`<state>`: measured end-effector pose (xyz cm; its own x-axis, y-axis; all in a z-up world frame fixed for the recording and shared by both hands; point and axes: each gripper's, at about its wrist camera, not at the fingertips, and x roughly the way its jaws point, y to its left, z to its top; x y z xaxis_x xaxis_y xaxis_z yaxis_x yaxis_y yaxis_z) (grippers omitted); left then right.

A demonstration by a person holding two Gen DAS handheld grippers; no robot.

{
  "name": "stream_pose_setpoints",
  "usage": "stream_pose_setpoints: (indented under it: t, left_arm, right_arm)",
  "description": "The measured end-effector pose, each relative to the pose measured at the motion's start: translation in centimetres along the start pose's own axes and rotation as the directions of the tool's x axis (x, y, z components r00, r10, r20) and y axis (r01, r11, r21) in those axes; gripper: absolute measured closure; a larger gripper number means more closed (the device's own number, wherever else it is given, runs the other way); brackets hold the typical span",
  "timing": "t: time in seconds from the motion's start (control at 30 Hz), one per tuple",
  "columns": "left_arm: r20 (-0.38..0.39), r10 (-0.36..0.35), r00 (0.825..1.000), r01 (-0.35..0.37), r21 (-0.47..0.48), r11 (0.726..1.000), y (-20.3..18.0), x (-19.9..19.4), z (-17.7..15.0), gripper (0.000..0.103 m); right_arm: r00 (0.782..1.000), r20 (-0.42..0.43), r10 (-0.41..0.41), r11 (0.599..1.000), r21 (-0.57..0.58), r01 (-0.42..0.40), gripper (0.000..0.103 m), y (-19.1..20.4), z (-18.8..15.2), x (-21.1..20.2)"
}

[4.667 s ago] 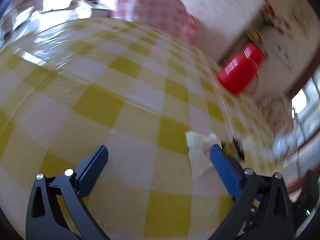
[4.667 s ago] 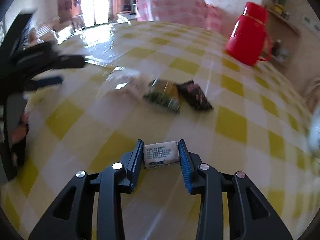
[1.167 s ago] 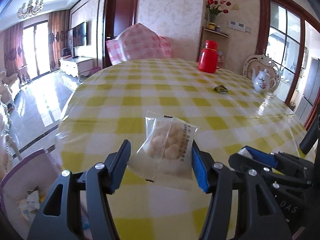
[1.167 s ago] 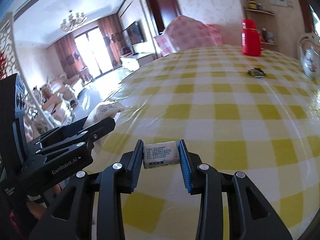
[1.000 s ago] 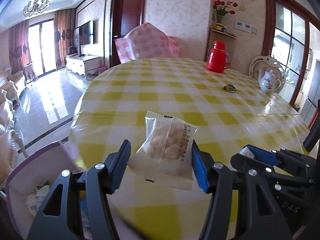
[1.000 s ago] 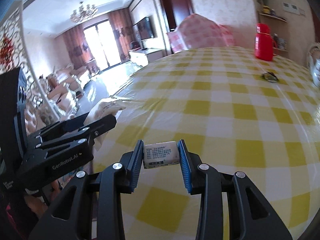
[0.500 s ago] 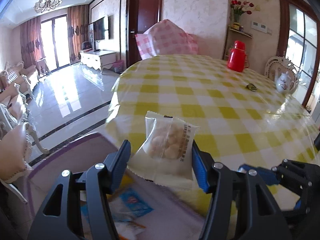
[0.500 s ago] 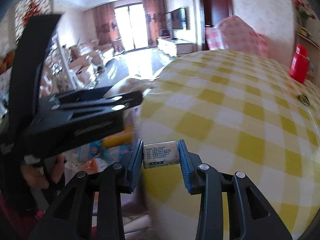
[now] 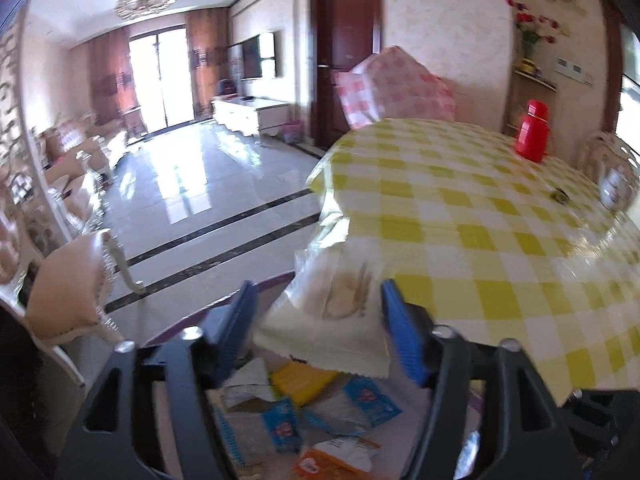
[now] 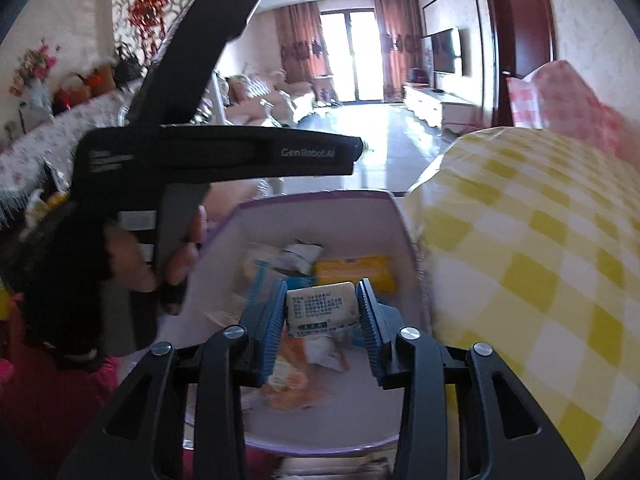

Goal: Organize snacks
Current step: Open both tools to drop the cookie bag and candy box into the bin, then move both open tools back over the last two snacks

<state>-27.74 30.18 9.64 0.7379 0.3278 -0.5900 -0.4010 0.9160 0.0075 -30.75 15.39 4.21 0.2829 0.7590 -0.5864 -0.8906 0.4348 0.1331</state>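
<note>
My left gripper [image 9: 316, 316] is shut on a clear packet of pale biscuits [image 9: 332, 304] and holds it over a purple-rimmed bin [image 9: 264, 284] with several snack packets [image 9: 360, 400] inside. My right gripper [image 10: 322, 316] is shut on a small white wrapped snack with blue print [image 10: 320, 308], also above the bin [image 10: 320, 200]. The left gripper's body [image 10: 216, 156] shows at upper left in the right wrist view.
The round table with the yellow checked cloth [image 9: 480, 208] is to the right of the bin. On it stand a red thermos [image 9: 532, 136] and a small dark snack [image 9: 560, 196]. A cream chair [image 9: 68, 280] stands at left on the shiny floor.
Both grippers have swung left off the table's edge and now hang over the bin, each still holding its snack. The left jaws seem slightly wider.
</note>
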Motion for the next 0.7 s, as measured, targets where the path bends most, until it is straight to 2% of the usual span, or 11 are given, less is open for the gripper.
stream_pose_setpoints:
  t: [0.03, 0.07, 0.13, 0.27, 0.33, 0.4, 0.53, 0.6, 0.7]
  left_arm:
    - [0.019, 0.033, 0.999, -0.032, -0.030, 0.999, 0.5, -0.4, 0.1, 0.010]
    - [0.034, 0.050, 0.998, -0.048, -0.047, 0.998, 0.7, -0.8, 0.2, 0.009]
    - [0.060, 0.068, 0.996, -0.064, -0.067, 0.996, 0.8, -1.4, 0.3, 0.003]
    - [0.141, 0.097, 0.985, -0.087, -0.078, 0.993, -0.5, -2.6, 0.4, 0.002]
    - [0.179, 0.088, 0.980, -0.075, -0.078, 0.994, -1.6, -3.2, 0.4, 0.002]
    - [0.192, 0.046, 0.980, -0.033, -0.069, 0.997, -3.2, -3.4, 0.6, 0.002]
    - [0.148, -0.107, 0.983, 0.113, -0.031, 0.993, -8.6, -2.8, 1.6, 0.002]
    - [0.121, -0.197, 0.973, 0.200, -0.015, 0.980, -12.0, -2.1, 2.3, 0.002]
    - [0.049, -0.332, 0.942, 0.331, 0.025, 0.943, -18.3, -0.1, 3.9, 0.002]
  right_arm:
    - [1.000, 0.020, -0.005, 1.000, 0.016, 0.005, 0.046, -0.3, 0.1, -0.4]
    - [0.999, 0.040, -0.013, 0.999, 0.030, 0.012, 0.044, -0.6, 0.2, -0.9]
    - [0.997, 0.066, -0.034, 0.998, 0.059, 0.030, 0.043, -1.7, 0.3, -1.8]
    - [0.989, 0.105, -0.106, 0.983, 0.163, 0.088, 0.037, -5.5, 0.2, -4.2]
    - [0.982, 0.128, -0.142, 0.968, 0.226, 0.111, 0.033, -7.8, -0.2, -5.8]
    - [0.966, 0.143, -0.216, 0.940, 0.298, 0.166, 0.026, -10.4, -0.8, -7.8]
    - [0.931, 0.147, -0.335, 0.865, 0.439, 0.242, 0.017, -15.8, -2.4, -11.5]
    - [0.909, 0.125, -0.397, 0.822, 0.489, 0.292, 0.016, -18.2, -3.4, -12.9]
    - [0.862, 0.044, -0.504, 0.726, 0.562, 0.396, 0.016, -22.6, -5.6, -15.4]
